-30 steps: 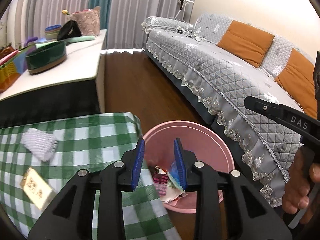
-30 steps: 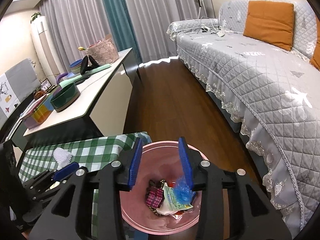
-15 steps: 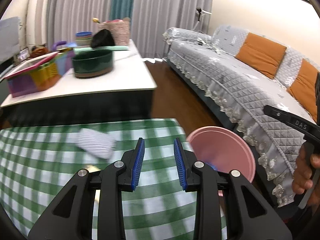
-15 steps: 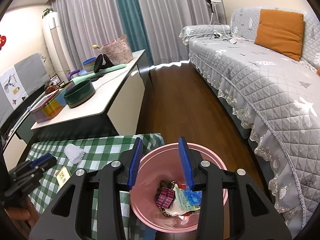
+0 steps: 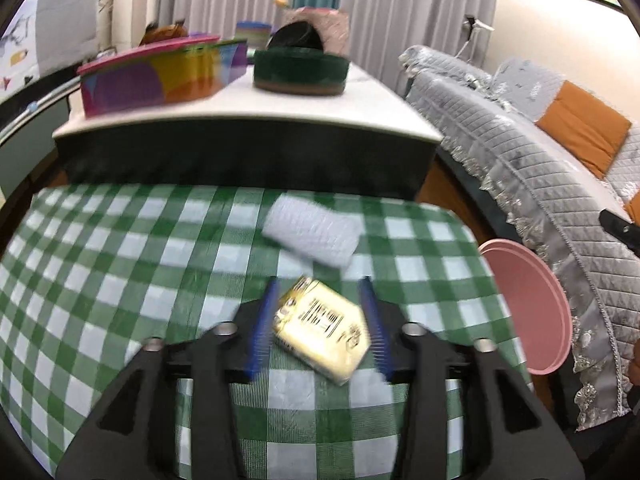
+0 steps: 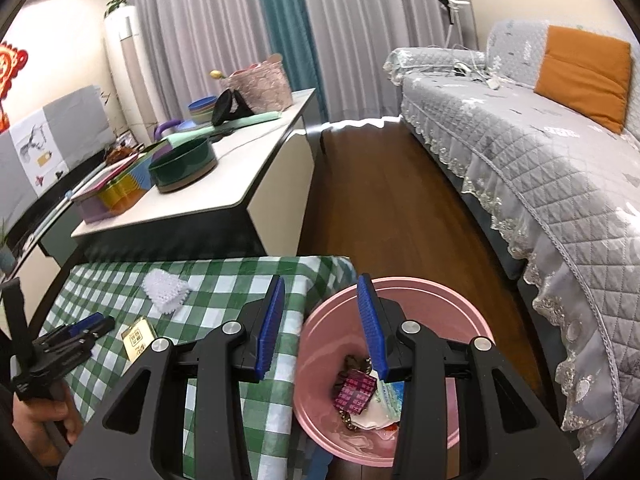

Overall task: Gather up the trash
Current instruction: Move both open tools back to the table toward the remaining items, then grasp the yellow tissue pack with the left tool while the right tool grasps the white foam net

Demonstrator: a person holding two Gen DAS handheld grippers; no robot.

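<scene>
A small yellow packet (image 5: 320, 330) (image 6: 138, 338) lies on the green checked tablecloth (image 5: 120, 264). My left gripper (image 5: 320, 292) (image 6: 90, 326) hovers over it, jaws opening, the packet between the blue pads without being pressed. Beyond it lies a white crumpled tissue (image 5: 310, 234) (image 6: 166, 290). The pink bin (image 6: 400, 364) (image 5: 528, 304) stands on the floor at the table's right end with wrappers inside. My right gripper (image 6: 322, 294) hangs open above the bin's left rim with nothing in it.
A white sideboard (image 6: 224, 196) behind the table carries a green round tin (image 5: 300, 70), a coloured box (image 5: 160, 76) and a pink basket (image 6: 260, 82). A grey quilted sofa (image 6: 540, 160) with orange cushions lines the right. Wooden floor (image 6: 380, 208) runs between them.
My left gripper swung left from the bin to over the table, came down above the yellow packet and widened its jaws. The right gripper drifted slightly and stays over the bin.
</scene>
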